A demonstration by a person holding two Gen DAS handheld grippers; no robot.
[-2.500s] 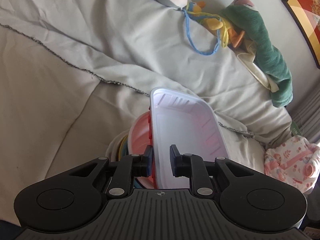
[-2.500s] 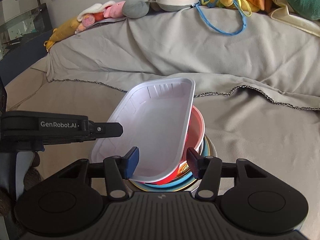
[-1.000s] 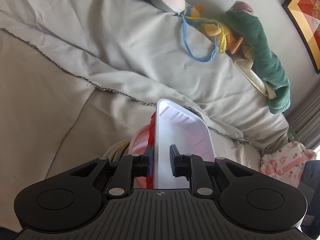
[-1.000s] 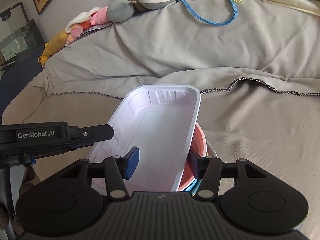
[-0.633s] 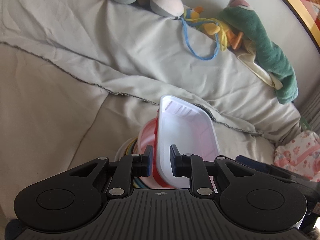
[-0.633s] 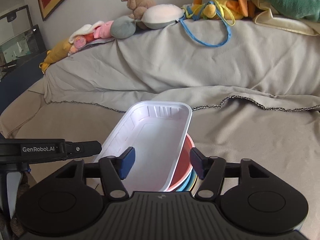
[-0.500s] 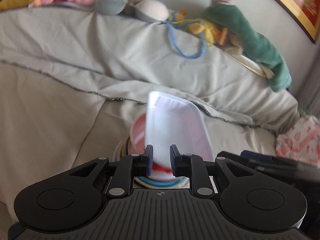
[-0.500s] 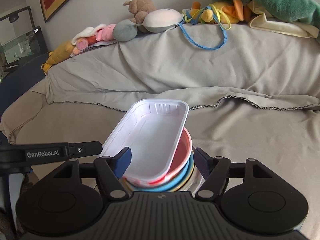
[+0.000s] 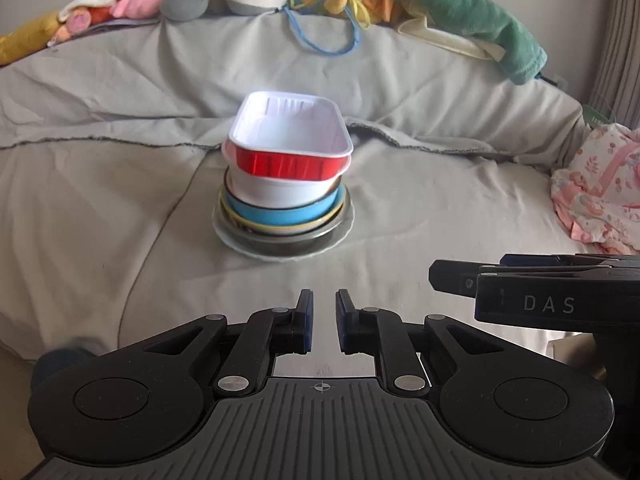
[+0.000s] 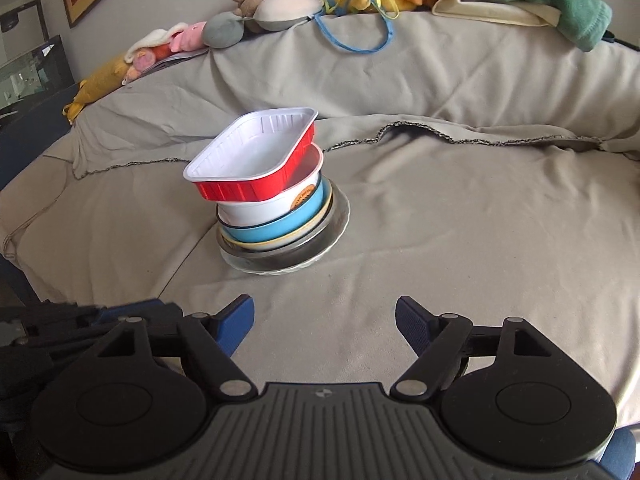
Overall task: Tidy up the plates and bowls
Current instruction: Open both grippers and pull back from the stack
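Two black plastic grippers are seen. The left gripper (image 9: 321, 322) is fitted with dark blue pads, silver screws and a ribbed grey base. On the right gripper (image 10: 325, 325), brighter blue pads are mounted; white letters "DAS" are printed on its side.

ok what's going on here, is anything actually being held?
Nothing is held. Dishes are stacked on the bed cover: a red tray with a white inside sits tilted on top of a white bowl, a blue bowl and a clear glass plate. Both handheld grippers sit short of the stack. The left gripper is closing on nothing; the right gripper is opening, also empty.
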